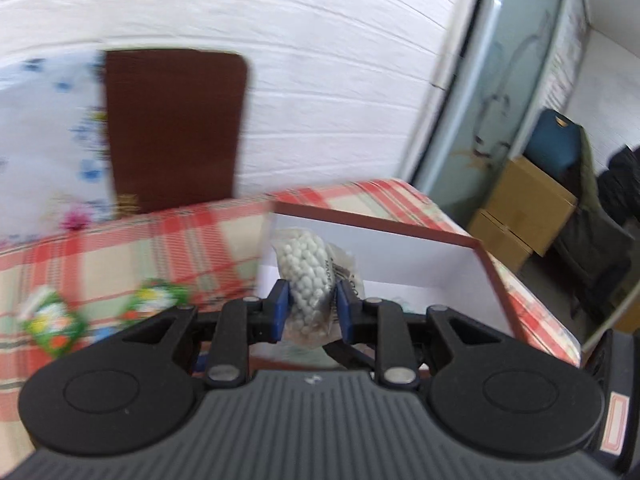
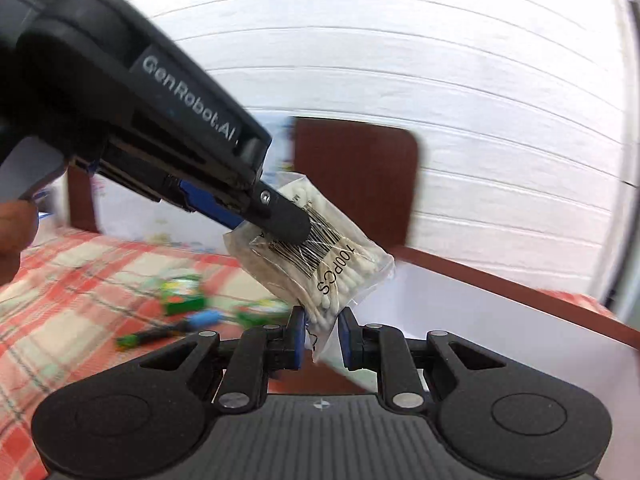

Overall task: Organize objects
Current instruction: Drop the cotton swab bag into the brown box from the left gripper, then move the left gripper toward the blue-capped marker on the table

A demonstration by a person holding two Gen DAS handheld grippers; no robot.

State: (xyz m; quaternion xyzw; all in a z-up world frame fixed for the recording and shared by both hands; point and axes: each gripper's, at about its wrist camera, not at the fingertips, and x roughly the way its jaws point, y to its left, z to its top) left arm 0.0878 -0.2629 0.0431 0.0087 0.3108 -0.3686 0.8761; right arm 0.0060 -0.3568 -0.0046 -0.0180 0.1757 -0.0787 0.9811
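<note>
My left tool [image 1: 311,305] clamps the bag of cotton swabs [image 1: 310,268] above the white box [image 1: 420,268]; my right tool [image 2: 320,330] stands spread around the bag's lower corner, not gripping.

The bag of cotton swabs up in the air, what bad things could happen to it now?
1. The left tongs pinch the bag only near one end, so it may slip and fall on the tablecloth rather than in the box.
2. The bag's loose corner hangs between the open right tongs. If they shut and pull while the left tongs hold on, the thin plastic might rip.
3. Both views are blurred by motion, so a fast swing could bump the box rim.
</note>
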